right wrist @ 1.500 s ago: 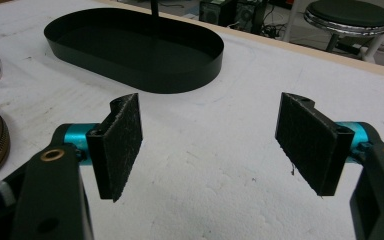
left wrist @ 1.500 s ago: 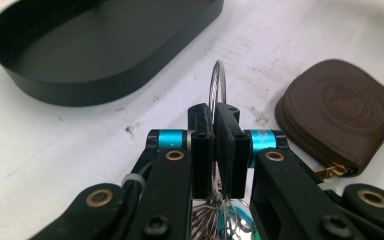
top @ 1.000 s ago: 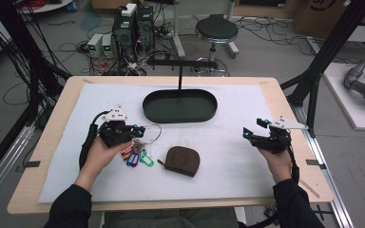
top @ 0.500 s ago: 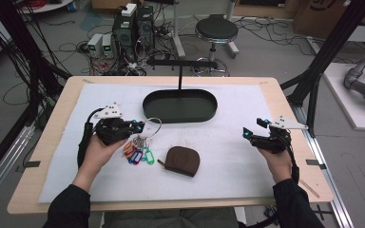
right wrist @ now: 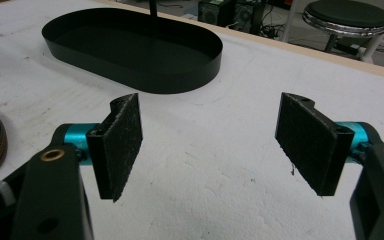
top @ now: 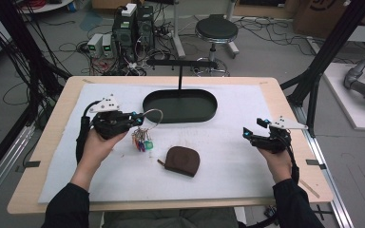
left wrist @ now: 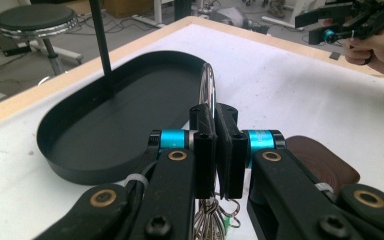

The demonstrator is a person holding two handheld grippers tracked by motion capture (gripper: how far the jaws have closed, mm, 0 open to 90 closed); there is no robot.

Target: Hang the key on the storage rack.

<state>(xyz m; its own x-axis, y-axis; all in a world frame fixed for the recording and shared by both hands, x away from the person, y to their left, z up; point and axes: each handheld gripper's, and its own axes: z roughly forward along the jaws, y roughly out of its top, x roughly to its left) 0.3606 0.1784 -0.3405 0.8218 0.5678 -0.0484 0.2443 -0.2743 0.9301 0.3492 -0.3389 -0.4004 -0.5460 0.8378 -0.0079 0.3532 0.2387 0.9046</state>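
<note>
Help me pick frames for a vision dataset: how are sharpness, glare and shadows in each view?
High view: even overhead light, soft focus, faint shadows; the key ring in the left gripper stays readable. Left gripper view: the ring glints, the near jaws sharp, the black tray slightly soft. Right gripper view: the right gripper has crisp pads, and the white mat is bright but not blown out.

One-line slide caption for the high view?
Left tongs lift a key ring beside the black tray; right tongs wait open.

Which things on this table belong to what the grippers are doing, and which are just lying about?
In the job:
- left gripper, jaws shut on the key ring
- bunch of keys hanging from it
- black oval tray, likely the target

Lying about:
- brown pouch
- right gripper, jaws open, idle
</note>
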